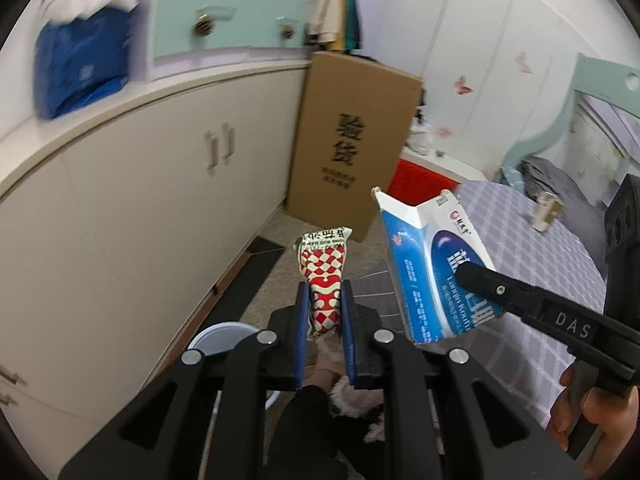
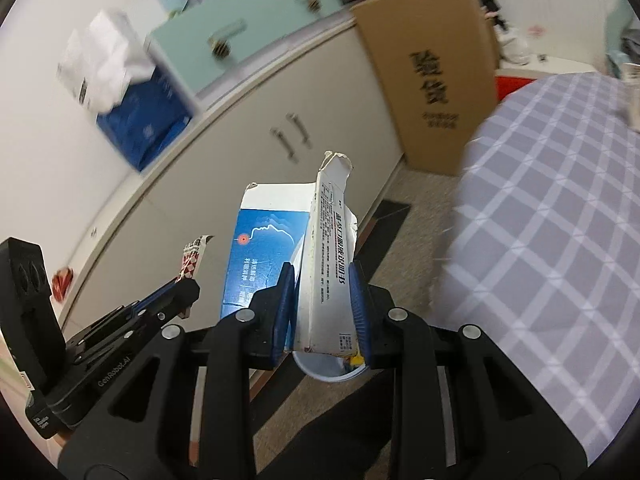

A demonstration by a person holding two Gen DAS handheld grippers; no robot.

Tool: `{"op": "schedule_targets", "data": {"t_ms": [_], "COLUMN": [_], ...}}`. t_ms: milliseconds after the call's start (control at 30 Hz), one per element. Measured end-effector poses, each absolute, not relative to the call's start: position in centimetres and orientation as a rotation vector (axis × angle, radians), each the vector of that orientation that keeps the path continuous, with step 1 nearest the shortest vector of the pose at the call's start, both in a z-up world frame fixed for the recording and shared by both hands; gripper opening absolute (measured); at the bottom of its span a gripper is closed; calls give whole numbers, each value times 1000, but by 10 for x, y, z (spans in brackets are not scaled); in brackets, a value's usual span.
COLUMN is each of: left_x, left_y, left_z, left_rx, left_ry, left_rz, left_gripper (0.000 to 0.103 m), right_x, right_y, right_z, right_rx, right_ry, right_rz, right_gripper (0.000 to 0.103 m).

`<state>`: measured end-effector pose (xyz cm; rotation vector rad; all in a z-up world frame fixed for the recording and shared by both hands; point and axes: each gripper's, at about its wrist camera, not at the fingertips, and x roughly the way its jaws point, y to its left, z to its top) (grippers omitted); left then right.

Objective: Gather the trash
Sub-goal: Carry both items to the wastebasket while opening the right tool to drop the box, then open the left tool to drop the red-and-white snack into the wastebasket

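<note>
My left gripper [image 1: 325,292] is shut on a red-and-white patterned wrapper [image 1: 326,268] and holds it upright above the floor. My right gripper [image 2: 322,276] is shut on an opened blue-and-white carton [image 2: 320,256]. The carton also shows in the left wrist view [image 1: 428,264], held to the right of the wrapper. The wrapper's tip shows in the right wrist view [image 2: 194,258] at the left gripper's fingers. A white round bin [image 1: 222,338] stands on the floor below both grippers; its rim also shows under the carton in the right wrist view [image 2: 328,372].
A table with a checked purple cloth [image 2: 560,240] is on the right, with a small carton [image 1: 546,210] on it. White cabinets [image 1: 140,216] run along the left. A tall cardboard box [image 1: 352,140] leans at the far end. A dark mat [image 1: 256,256] lies on the floor.
</note>
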<state>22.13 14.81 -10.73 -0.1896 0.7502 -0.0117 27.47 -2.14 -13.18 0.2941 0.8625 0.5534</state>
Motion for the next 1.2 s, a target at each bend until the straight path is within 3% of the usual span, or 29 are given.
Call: {"op": "schedule_targets", "data": {"t_ms": [467, 533, 567, 600, 1200], "left_x": [229, 231, 232, 234, 257], "left_y": [265, 278, 284, 289, 289], "left_z": [-175, -184, -189, -193, -233], "left_rx": [-343, -358, -362, -362, -362], "left_ry": [850, 866, 873, 880, 972], "left_rz": [159, 187, 203, 219, 228], "left_gripper": [14, 14, 14, 14, 14], "right_x": [303, 309, 311, 311, 306], "right_y": [104, 115, 120, 124, 123], "right_z": [-197, -209, -214, -218, -238], "right_rx": [169, 163, 144, 122, 106], "right_ry": [998, 980, 973, 963, 997], "right_rz": [666, 676, 652, 632, 615], "right_gripper": [29, 38, 62, 66, 70]}}
